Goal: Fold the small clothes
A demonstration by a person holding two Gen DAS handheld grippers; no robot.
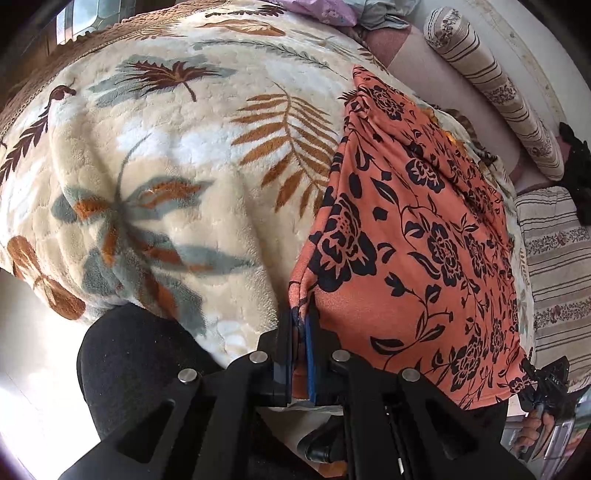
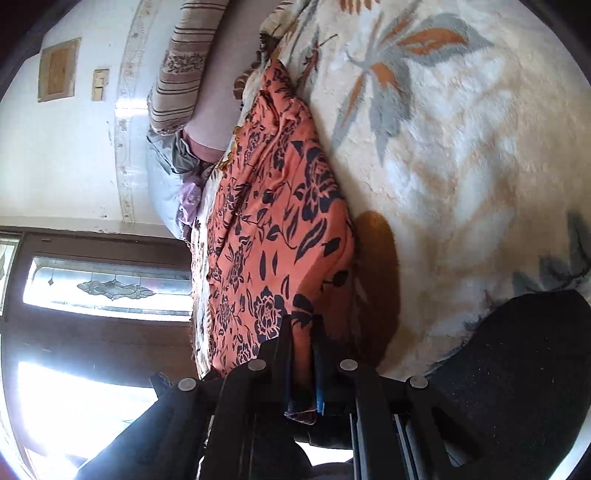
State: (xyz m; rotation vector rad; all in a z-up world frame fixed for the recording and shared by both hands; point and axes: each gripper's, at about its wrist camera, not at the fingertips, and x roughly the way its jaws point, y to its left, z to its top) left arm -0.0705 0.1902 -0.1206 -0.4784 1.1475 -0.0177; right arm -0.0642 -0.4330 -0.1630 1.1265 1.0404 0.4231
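An orange garment with a black flower print (image 1: 417, 236) lies stretched over a cream fleece blanket with a leaf pattern (image 1: 166, 155). My left gripper (image 1: 300, 325) is shut on the garment's near left corner. My right gripper (image 2: 301, 332) is shut on another near corner of the same garment (image 2: 273, 221); its black body and the hand that holds it also show at the lower right of the left wrist view (image 1: 546, 391). The garment hangs taut between the two grippers at the bed's near edge.
Striped bolster pillows (image 1: 491, 88) lie along the wall on the far side. A purple cloth (image 1: 325, 11) and grey clothes lie at the head of the bed. My black-clothed knee (image 1: 133, 362) is below the bed edge. A glass-paned door (image 2: 103, 288) is beyond.
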